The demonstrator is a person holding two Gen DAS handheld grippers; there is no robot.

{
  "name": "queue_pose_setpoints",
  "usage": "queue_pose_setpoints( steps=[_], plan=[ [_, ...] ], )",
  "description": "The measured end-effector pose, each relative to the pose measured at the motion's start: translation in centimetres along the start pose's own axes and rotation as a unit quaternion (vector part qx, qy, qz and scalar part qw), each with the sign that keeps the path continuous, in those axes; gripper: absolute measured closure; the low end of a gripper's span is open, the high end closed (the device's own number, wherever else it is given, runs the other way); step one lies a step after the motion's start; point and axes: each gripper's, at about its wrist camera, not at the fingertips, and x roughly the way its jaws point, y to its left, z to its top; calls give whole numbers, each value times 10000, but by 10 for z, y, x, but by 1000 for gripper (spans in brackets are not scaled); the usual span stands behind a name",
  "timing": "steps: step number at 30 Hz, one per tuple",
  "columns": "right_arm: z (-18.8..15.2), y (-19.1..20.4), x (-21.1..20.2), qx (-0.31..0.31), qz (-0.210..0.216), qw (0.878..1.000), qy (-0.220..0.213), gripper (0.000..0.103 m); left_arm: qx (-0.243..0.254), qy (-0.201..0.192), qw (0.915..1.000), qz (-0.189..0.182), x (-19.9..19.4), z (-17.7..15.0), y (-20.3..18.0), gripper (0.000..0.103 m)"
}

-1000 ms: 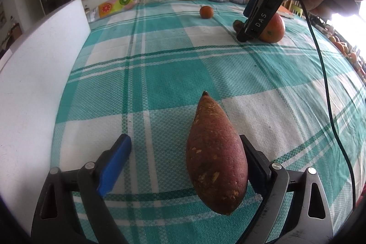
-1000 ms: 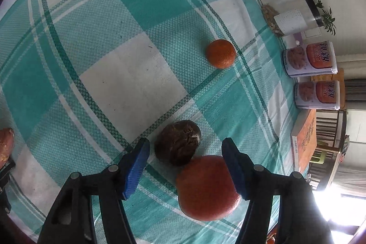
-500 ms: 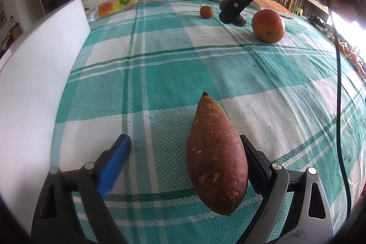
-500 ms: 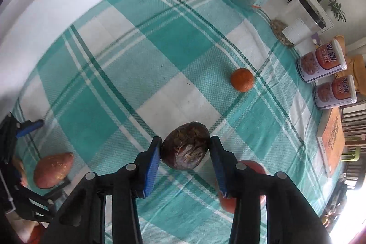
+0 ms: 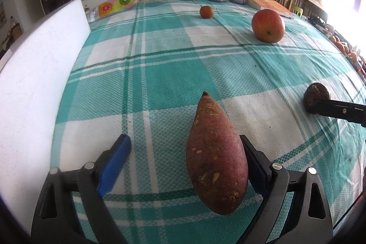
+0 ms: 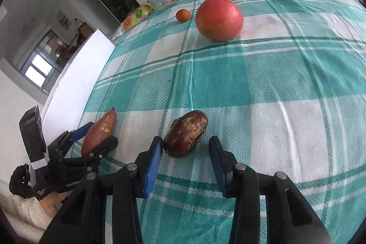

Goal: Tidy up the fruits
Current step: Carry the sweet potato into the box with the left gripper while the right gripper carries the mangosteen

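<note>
The step in hand seemed to be the placing of one fruit into a group at the near edge of the table. The right gripper (image 6: 185, 141) had just been closing its jaws, and the dark brown wrinkled fruit (image 6: 186, 134) sat between their tips. The left pad touched the fruit. On the right pad the contact was less clear, but I judged the jaws were clamped on it. The fruit was very low over the checked tablecloth (image 6: 286, 84), and I could not tell if it rested on the cloth or hung just above it.

The left gripper (image 5: 184, 141) stood with its jaws wide apart. The sweet potato (image 5: 215, 159) lay between them, close against the right finger and well apart from the blue left pad, so nothing was squeezed there. From the right wrist view, the dark fruit was near the sweet potato, on its right, with a white square of the cloth between them.

The large orange-red fruit (image 6: 218, 18) and the small orange (image 6: 183, 15) lay far off on the cloth, near each other but not touching, so most of the sorting was probably not yet done.

The next move, in my opinion, called for setting the dark fruit down fully and then spreading the jaws slowly. The fruit is round, so it could roll if the pads let go while it was above the cloth. After this, the right gripper would need to reach far for the large fruit, which needs a much wider opening.
</note>
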Motion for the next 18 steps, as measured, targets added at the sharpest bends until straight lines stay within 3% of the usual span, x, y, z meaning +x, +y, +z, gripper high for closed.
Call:
queue_pose_setpoints(
  steps=[4,7,11,16,18],
  plan=[
    [-12,-14,-10,394,-40,9987,-316,60,1,1,10000,2,0,0,0,9],
    [-21,-9,-19,334,-280,9977,-527,59,0,1,10000,-1,0,0,0,9],
    [-33,20,-25,-373,-931,9921,-748,29,-17,9,10000,-76,-1,0,1,11],
    [-14,32,-20,-753,-1254,9869,-674,28,-102,375,9953,-883,-13,-4,10,12],
    [-2,34,-7,-892,-1366,9858,-399,29,-129,399,9943,-979,-17,-4,11,13]
  ],
)
